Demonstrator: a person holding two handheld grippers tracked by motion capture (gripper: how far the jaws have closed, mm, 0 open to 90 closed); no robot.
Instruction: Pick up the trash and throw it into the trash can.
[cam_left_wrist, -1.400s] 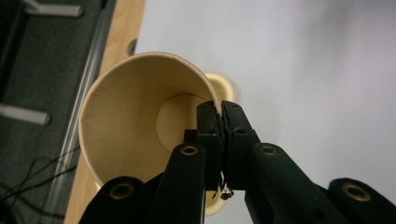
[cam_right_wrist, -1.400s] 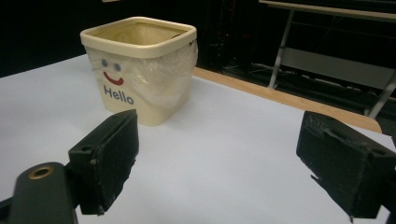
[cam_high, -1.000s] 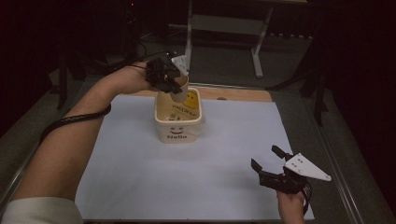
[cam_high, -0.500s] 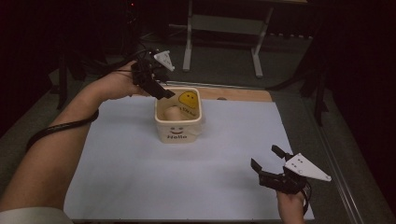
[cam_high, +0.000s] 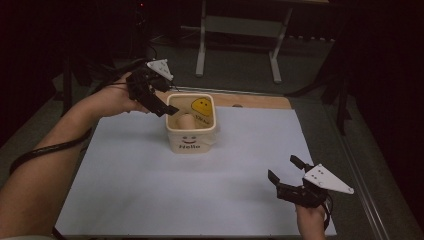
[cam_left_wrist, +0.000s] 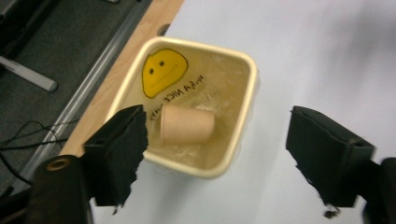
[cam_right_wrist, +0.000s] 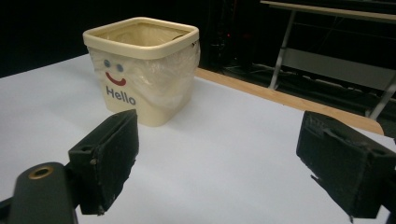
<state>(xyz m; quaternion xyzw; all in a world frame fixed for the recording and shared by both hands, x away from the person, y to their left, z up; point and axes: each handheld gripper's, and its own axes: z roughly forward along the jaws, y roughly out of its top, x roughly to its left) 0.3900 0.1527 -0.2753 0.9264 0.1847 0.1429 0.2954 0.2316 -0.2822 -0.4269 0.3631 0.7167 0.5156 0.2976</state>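
Wooden table (cam_high: 260, 101) under white sheet (cam_high: 150, 190); cream bin (cam_high: 191, 141) (smiley, "Hello") stands on sheet.

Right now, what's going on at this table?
A person holds a gripper in each hand over a white-covered table. The left gripper is beside the cream bin marked "Hello"; its jaws have just been opening and nothing is between them. A brown paper cup lies on its side inside the bin. The right gripper rests open and empty near the table's near right corner.
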